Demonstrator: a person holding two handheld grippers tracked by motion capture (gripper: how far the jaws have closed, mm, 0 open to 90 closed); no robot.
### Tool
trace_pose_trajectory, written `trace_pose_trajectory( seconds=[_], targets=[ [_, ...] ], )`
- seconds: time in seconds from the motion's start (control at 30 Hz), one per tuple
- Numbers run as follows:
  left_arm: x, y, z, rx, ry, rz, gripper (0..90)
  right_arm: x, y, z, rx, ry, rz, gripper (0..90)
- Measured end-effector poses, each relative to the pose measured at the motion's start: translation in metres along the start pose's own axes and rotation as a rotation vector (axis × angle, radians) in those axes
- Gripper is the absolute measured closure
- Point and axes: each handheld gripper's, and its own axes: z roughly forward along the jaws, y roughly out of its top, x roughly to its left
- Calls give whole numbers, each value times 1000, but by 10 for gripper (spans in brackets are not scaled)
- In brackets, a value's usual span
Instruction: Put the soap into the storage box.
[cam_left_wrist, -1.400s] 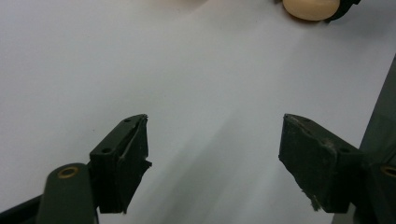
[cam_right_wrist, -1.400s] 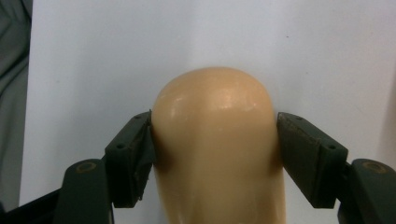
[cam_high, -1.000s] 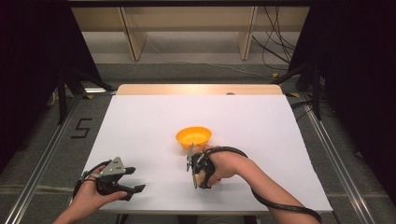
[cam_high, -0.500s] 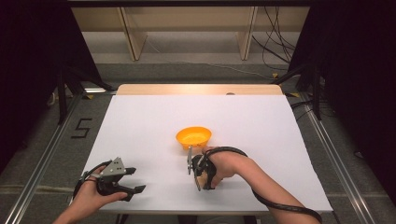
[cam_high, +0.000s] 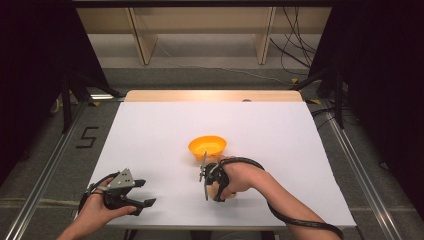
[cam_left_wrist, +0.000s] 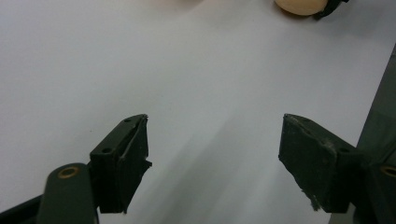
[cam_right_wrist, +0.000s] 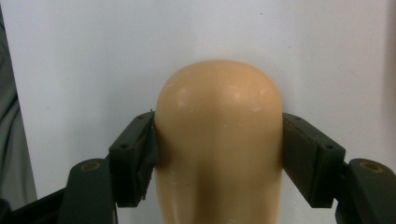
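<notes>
White table (cam_high: 150, 130) | orange bowl (cam_high: 207, 147) centre | dark curtains (cam_high: 30, 60) flank room

Bright even overhead light, soft shadows, dark surrounds, slight blur

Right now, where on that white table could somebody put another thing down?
Plenty: the whole far half of the white table beyond the orange bowl, and the strip between both grippers. It is crowded only near the bowl, where the right gripper clamps a tan rounded object.
</notes>
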Motion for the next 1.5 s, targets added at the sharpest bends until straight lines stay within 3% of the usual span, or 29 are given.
trace_pose_trajectory(
  seconds=[0.07,0.1,0.13,0.17,0.23,0.27,0.37,0.4,0.43,0.53,0.6,0.73,0.77,0.83,0.87,0.9,0.93,0.97,1.0,1.03,1.17,1.23,1.47,1.5],
  targets=[
    [1,0,0,0,0,11,239,0,0,0,-6,3,15,331],
    [2,1,-1,3,0,28,239,3,-1,-2,15,19,96,331],
    [0,0,0,-1,-2,-1,239,3,-1,-2,12,13,92,332],
    [0,0,0,-1,-4,-1,239,-2,-3,0,-16,4,37,332],
    [0,0,0,-1,-4,-2,239,-3,-3,0,-27,2,25,332],
    [0,0,0,-1,-4,-1,239,-3,-4,-1,-29,7,58,332],
    [0,0,0,0,0,1,239,-5,-5,-1,-46,-4,47,333],
    [0,0,0,0,0,1,239,-3,-5,-2,-37,6,91,332],
    [0,0,0,4,-3,4,239,-6,-5,-3,-49,1,61,332],
    [0,0,0,4,-3,4,239,-5,-5,-5,-49,6,78,333],
    [0,0,0,-1,-1,2,239,-6,-5,-5,-55,9,59,333],
    [0,0,0,-1,-1,1,239,-7,-6,-8,-58,-2,73,333],
    [0,0,0,-2,-1,1,239,-5,-6,-11,-50,4,112,333],
    [0,1,0,-1,-1,0,239,-4,-7,-15,-37,4,127,333],
    [-1,1,1,-4,-4,-2,239,-8,-7,-15,-67,-8,75,333],
    [-2,1,2,-27,-12,-13,239,-7,-8,-16,-59,0,86,333],
    [-2,1,2,-13,-5,-7,239,-4,-8,-20,-35,8,147,333],
    [-2,1,1,-9,-17,-10,239,-5,-9,-22,-39,4,137,333],
    [-2,1,1,-9,-17,-10,239,-4,-10,-24,-38,3,175,333],
    [-1,1,1,-23,-8,2,239,-9,-11,-25,-50,-6,128,333],
    [-2,0,1,-15,-9,-17,239,-10,-13,-31,-65,-21,172,333],
    [-2,1,2,-15,-10,-15,239,-12,-14,-31,-68,-22,149,333],
    [-2,1,2,-30,-12,-8,239,-15,-16,-35,-72,-34,163,333],
    [0,1,1,-7,-5,16,239,-16,-16,-36,-76,-35,155,333]
  ],
)
